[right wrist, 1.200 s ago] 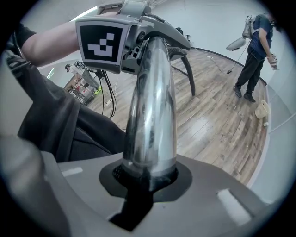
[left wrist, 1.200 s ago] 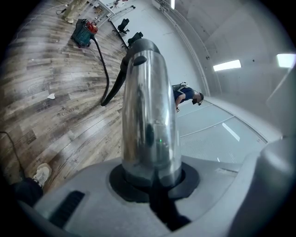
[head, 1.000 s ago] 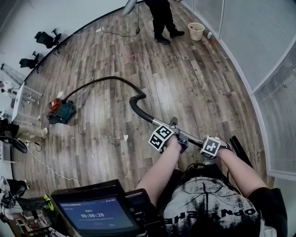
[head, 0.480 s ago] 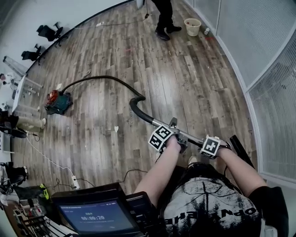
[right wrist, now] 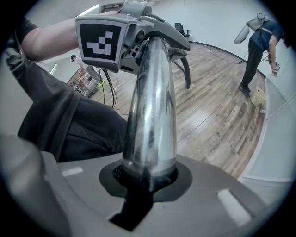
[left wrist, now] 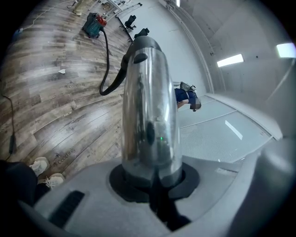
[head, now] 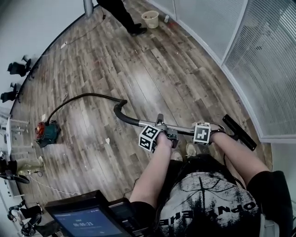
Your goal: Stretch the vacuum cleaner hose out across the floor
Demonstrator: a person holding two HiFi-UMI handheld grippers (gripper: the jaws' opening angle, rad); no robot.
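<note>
head view, wand: chrome wand (head: 185,129) held roughly level in front of the person, above the wood floor (head: 152,69).
head view, left gripper: left gripper (head: 169,134) clamped on the wand nr its hose end.
head view, right gripper: right gripper (head: 206,132) clamped further along, toward the black nozzle (head: 239,132).
head view, hose: black hose (head: 88,96) leaves the wand's curved end w/ one tight bend, then lies on the floor in a shallow arc to the vacuum body (head: 46,133).
head view, bkgd: bystander (head: 121,11) and bucket (head: 150,18) by the far wall, well apart from the hose.
left gripper view, jaws: closed round the wand, pads tight on the metal.
left gripper view, hose: drops from the wand tip to the floor, runs off to the vacuum body at top left.
left gripper view, misc: person's shoes (left wrist: 44,167) at lower left.
right gripper view, jaws: pinching the wand too, tube seated in the dark pad notch.
right gripper view, ahead: left gripper's marker cube sits further up the wand, beside the handle w/ trigger; bystander and bucket at far right.
</note>
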